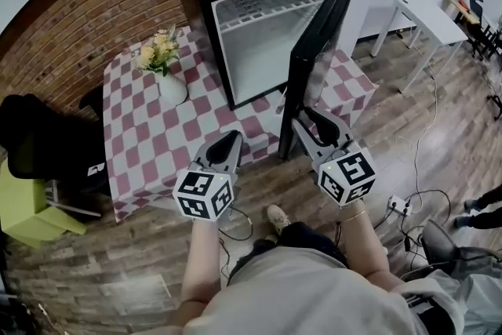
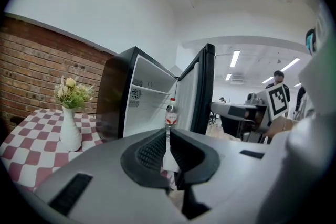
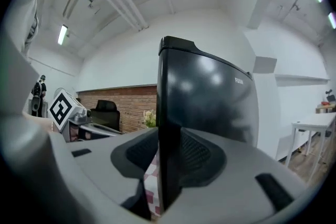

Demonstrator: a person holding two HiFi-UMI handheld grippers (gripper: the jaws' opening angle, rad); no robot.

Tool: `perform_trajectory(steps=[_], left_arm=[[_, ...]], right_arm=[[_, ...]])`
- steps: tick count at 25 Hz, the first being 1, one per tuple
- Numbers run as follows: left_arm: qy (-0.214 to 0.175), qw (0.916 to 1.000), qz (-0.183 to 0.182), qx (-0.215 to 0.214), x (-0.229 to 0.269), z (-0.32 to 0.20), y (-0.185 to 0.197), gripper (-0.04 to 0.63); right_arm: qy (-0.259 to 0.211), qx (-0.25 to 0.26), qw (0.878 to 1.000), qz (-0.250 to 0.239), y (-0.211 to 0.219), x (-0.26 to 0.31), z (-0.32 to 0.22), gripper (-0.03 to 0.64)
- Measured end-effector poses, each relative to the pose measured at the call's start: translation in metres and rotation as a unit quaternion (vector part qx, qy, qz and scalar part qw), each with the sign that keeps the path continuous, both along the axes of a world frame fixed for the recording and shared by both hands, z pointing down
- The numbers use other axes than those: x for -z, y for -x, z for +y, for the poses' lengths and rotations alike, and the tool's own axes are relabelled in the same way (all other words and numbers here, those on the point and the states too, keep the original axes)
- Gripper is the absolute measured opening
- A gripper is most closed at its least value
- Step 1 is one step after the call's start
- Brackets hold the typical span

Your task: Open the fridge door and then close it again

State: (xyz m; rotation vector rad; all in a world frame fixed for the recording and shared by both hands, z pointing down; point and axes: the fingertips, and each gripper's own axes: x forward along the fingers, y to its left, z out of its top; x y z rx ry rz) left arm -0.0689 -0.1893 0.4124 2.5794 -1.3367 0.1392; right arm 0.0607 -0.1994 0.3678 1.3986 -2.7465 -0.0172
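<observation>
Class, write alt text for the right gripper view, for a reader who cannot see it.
The right gripper grips the edge of the black fridge door, which is seen edge-on and fills the centre. Behind at left are a brick wall, flowers, a checked tablecloth and the left gripper's marker cube.

Person wears a pale grey-beige top that leaves the forearms uncovered, dark trousers and a light-coloured shoe. A thin band, possibly a bracelet, circles the right wrist.

The left gripper and right gripper have matching light grey moulded housings. Each has two black ribbed pads in dark recesses and black rectangular slots on the casing. Each gripper carries a white cube printed with black square markers.
</observation>
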Motion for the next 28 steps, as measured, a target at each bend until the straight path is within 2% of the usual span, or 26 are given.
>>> perform_trajectory(steps=[10,16,28], left_arm=[[-0.012,0.9992,-0.005,0.039,0.011,-0.036,0.014,0.023],[-0.015,0.9978,-0.006,0.065,0.015,-0.061,0.018,0.023],[-0.029,0.9935,-0.011,0.109,0.025,-0.100,0.040,0.023]], right_arm=[[0.000,0.066,0.998,-0.005,0.046,0.001,-0.039,0.090],[0.006,0.091,0.996,0.001,0.060,0.001,-0.070,0.005],[0.012,0.139,0.990,0.013,0.097,0.001,-0.119,0.000]])
